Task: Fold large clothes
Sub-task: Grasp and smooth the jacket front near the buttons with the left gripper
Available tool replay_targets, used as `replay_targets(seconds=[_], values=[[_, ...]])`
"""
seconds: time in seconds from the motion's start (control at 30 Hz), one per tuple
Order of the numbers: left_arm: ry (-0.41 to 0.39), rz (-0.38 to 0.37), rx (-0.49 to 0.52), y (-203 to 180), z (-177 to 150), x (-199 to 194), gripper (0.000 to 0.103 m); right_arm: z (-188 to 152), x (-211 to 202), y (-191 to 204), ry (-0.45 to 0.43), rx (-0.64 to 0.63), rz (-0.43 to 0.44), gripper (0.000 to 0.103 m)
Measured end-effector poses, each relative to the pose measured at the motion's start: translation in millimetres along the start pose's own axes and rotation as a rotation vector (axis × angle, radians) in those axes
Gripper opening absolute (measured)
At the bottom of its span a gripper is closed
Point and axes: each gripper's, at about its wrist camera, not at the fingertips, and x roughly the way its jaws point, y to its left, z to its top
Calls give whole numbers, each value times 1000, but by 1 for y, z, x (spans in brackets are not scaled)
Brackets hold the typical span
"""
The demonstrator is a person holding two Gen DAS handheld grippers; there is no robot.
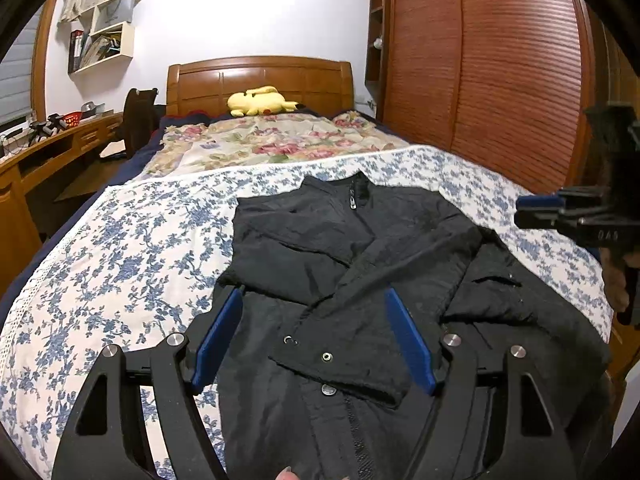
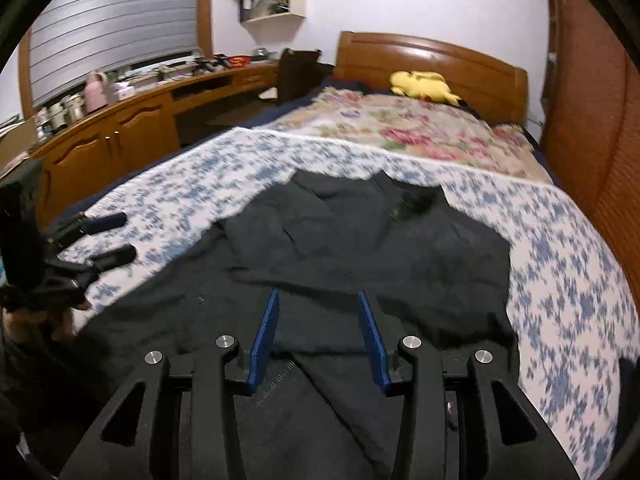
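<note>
Lying partly folded on a blue-flowered sheet (image 1: pixel 120 248), the black jacket (image 1: pixel 360 248) leaves bare bed to its left and a narrower strip toward the wardrobe (image 1: pixel 500 72). The left gripper (image 1: pixel 314 308) hovers wide above the hem, holding nothing; the right gripper (image 2: pixel 318 312) is partly spread, also gripping nothing. A yellow plush toy (image 1: pixel 260 101) rests by the headboard (image 1: pixel 260 76).

We see a yellow plush toy (image 1: pixel 260 101) at the far wooden headboard (image 1: pixel 260 80). A wooden desk (image 1: pixel 60 140) runs along the left, a slatted wardrobe (image 1: pixel 500 80) stands right.
</note>
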Motion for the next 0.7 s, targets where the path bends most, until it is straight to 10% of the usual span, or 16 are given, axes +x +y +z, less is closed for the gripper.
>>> replay_targets(seconds=[0.47, 0.7], values=[[102, -27, 25, -27, -10, 30, 75, -74, 94, -48, 178, 151, -124, 42], [203, -66, 63, -46, -28, 46, 75, -74, 101, -39, 133, 155, -124, 44]])
